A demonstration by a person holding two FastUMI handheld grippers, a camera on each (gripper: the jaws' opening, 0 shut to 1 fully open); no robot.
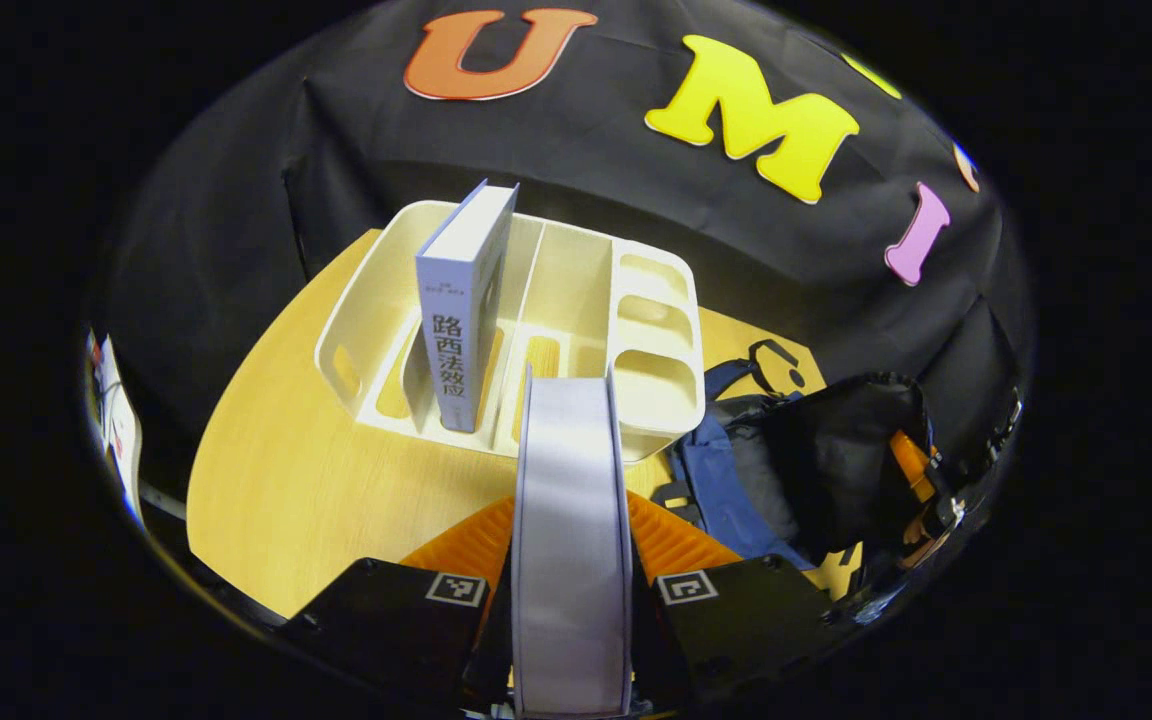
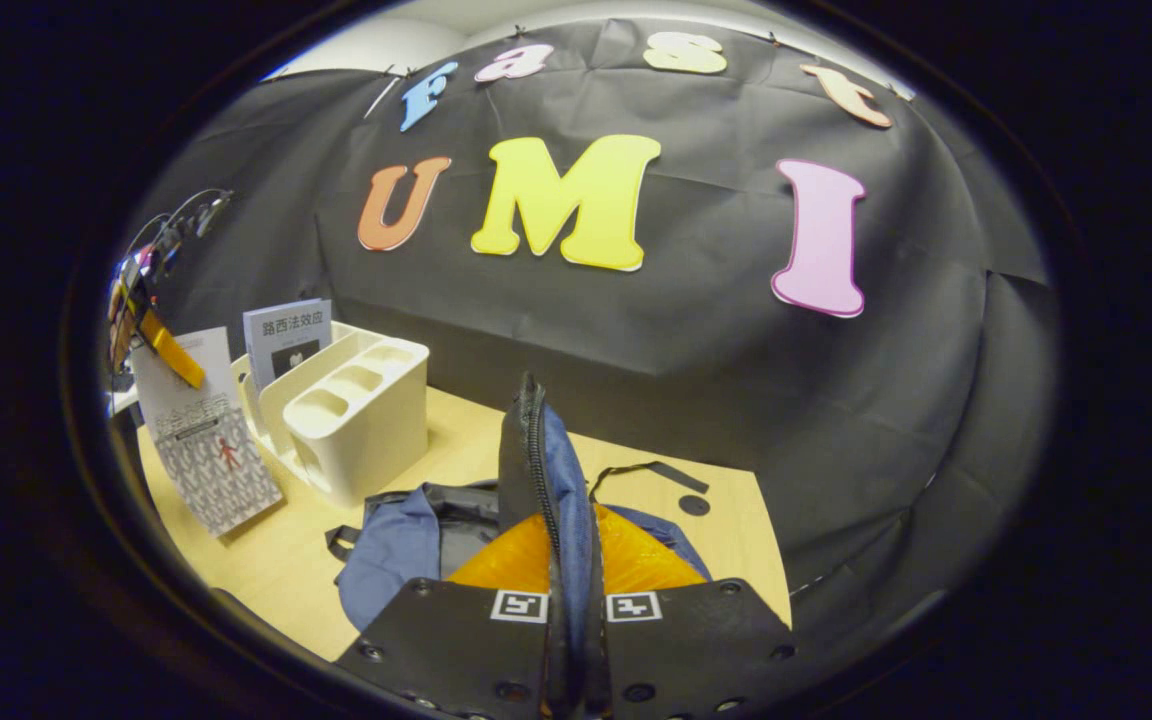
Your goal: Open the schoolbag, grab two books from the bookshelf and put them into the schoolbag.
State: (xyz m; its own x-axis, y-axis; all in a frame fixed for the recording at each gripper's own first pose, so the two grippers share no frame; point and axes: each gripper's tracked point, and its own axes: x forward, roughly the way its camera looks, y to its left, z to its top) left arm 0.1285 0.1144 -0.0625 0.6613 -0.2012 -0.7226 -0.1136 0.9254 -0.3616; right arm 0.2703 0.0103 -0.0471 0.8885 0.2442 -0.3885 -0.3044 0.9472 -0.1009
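Note:
Between the fingers of my left gripper (image 1: 571, 535) stands a pale book (image 1: 571, 500), seen edge-on and held just in front of the cream bookshelf (image 1: 636, 400). Another book (image 1: 461, 310) stands upright in a shelf slot. The blue and black schoolbag (image 1: 736, 490) lies to the right of the shelf. My right gripper (image 2: 568, 560) is shut on the schoolbag's zipped flap (image 2: 536, 470) and holds it up over the bag (image 2: 391, 550). In the right gripper view, the held book (image 2: 211, 450) hangs left of the bookshelf (image 2: 366, 420), under the left gripper (image 2: 151, 335).
The light wooden table (image 1: 276, 500) has bare room left of and in front of the shelf. The black cloth wall rises close behind the shelf and bag. A bag strap (image 2: 651, 470) trails on the table behind the schoolbag.

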